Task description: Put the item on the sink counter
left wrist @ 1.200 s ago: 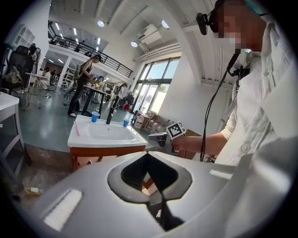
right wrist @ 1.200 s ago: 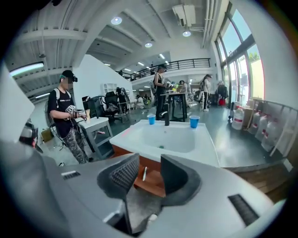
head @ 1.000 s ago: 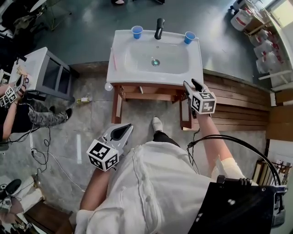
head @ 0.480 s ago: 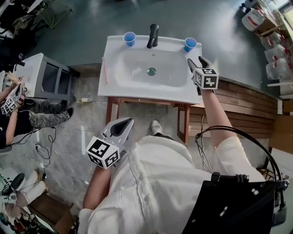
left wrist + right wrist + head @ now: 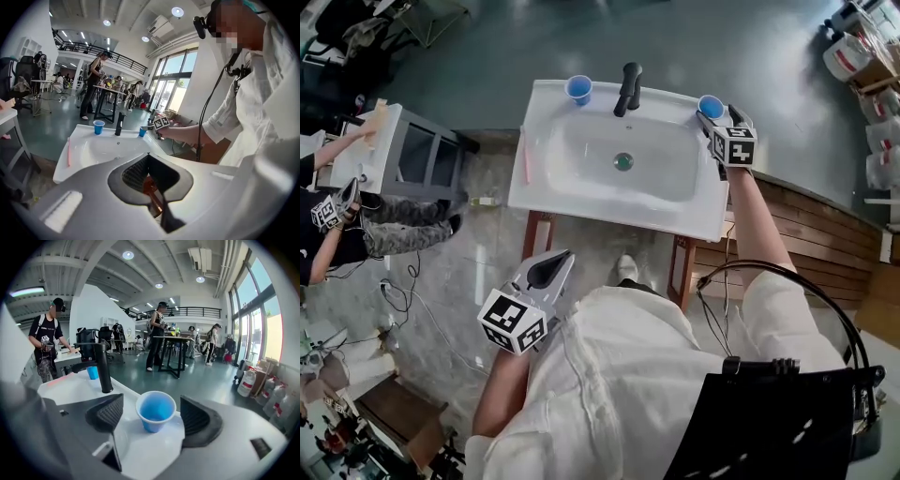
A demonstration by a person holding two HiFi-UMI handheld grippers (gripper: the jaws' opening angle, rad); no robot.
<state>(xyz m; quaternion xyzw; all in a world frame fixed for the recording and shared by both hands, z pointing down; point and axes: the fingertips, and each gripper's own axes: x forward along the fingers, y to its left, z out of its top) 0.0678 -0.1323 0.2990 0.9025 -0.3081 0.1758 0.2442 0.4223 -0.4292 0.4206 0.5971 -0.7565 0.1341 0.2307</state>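
Currently, we judge placement essentially complete: at the back right corner of the sink counter (image 5: 534, 183), the right gripper (image 5: 720, 116) has just been opening and its jaws are spread wide. Between them, untouched by either pad, the blue cup (image 5: 155, 409) stands upright. Only withdrawal is left.

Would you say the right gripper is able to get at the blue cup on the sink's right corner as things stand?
Probably yes: the right gripper has just been opening its jaws, which stand either side of the blue cup without pressing it; nothing else is in the way.
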